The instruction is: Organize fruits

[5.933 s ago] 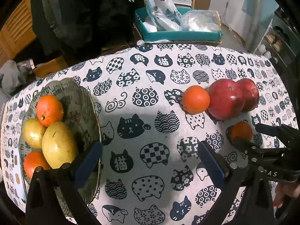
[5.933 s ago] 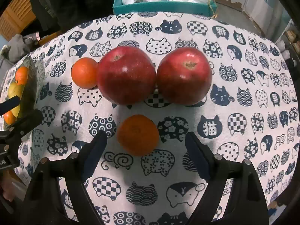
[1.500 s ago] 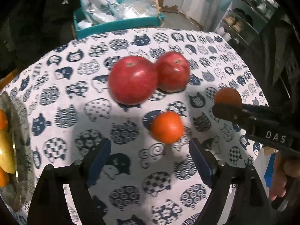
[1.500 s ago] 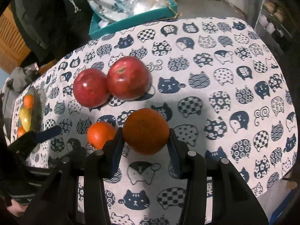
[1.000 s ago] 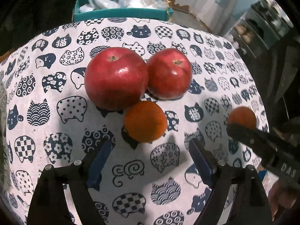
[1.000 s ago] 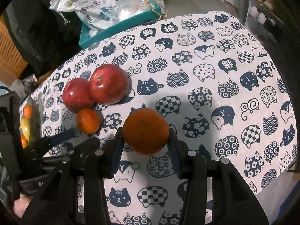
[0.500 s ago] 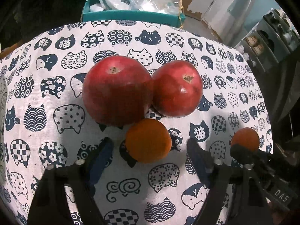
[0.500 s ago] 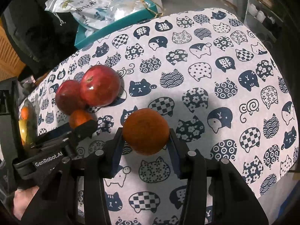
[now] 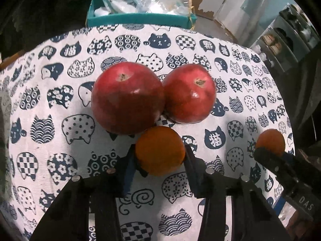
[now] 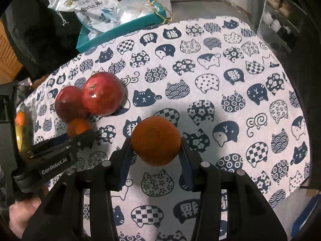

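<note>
We have each tool (image 9: 160, 156) (image 10: 155, 146) clenched on an orange (image 9: 160, 150) (image 10: 156, 140) (two apples (image 9: 128, 98) remain on the worktop (image 9: 200, 46)).

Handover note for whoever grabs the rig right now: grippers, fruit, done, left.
Left hand-held gripper: jaws just closed on the small orange mandarin, which sits against the two red apples on the cat-print tablecloth.
Right hand-held gripper: shut on the second orange mandarin, apparently clear of the cloth.
Patterned fruit bowl at the table's left edge already holds some fruit.
Done: both mandarins gripped.
Left: likely carry them to the bowl, then the apples.
</note>
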The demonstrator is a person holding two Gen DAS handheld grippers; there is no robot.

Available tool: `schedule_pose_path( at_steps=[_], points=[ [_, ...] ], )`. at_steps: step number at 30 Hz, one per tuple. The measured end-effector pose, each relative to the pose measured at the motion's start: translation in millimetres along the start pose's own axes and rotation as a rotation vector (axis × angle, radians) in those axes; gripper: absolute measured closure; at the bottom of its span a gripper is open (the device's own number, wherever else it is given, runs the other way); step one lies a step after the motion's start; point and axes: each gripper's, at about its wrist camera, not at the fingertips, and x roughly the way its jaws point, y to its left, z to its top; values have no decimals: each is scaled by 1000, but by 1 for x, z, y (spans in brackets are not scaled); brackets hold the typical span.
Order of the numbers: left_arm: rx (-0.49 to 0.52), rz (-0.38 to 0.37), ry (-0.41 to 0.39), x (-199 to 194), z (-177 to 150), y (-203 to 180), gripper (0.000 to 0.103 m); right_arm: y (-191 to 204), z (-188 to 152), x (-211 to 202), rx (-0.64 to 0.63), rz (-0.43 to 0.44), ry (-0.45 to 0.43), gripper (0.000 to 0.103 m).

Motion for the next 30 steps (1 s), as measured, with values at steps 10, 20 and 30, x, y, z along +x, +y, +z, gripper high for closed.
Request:
schedule_pose_path(
  at_steps=[10,20,30],
  points=[
    [45,40,-78,-44,-4,4,58,18,4,-24,-73,-57,-53,58],
    [82,96,-169,-95,-9,14,58,42,9,-54,-148,-85,-126,58],
    [97,119,-282,-155,-14,23,58,79,14,-90,-221,-51,-216,58]
  ],
)
